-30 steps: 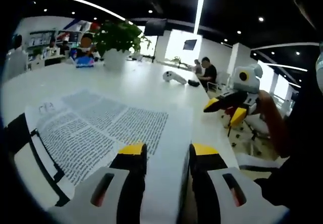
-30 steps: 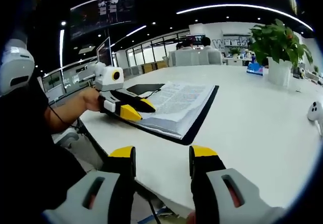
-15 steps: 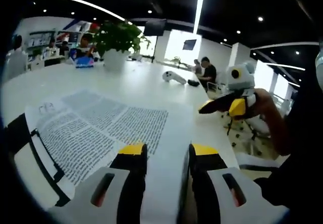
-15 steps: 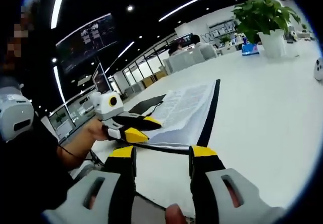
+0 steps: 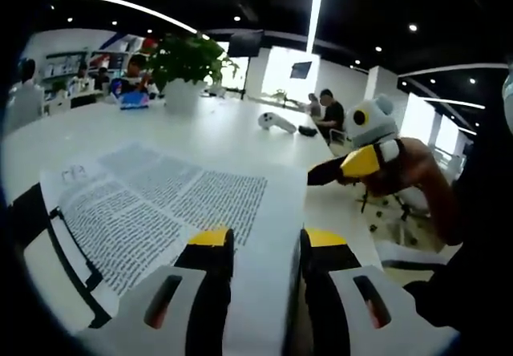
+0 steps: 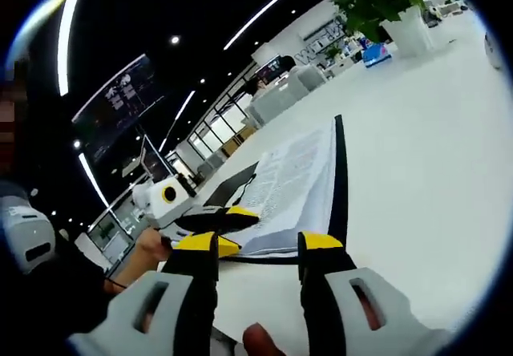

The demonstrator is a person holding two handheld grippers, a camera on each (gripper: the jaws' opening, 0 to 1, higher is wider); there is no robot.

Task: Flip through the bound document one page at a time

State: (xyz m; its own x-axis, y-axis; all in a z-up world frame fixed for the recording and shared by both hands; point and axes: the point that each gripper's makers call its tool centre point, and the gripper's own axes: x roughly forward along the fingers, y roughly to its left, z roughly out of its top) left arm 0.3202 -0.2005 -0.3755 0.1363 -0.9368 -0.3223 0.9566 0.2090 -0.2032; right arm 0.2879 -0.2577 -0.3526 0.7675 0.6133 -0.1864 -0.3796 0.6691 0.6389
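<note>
Both grippers, left gripper (image 5: 260, 240) and right gripper (image 6: 256, 244), sit unclenched, so I'd catch just the bound document's (image 6: 300, 181) top sheet edge.

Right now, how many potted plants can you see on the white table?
1. A leafy potted plant in a white pot stands at the table's far end, beyond the open bound document. Others may be hidden.
</note>
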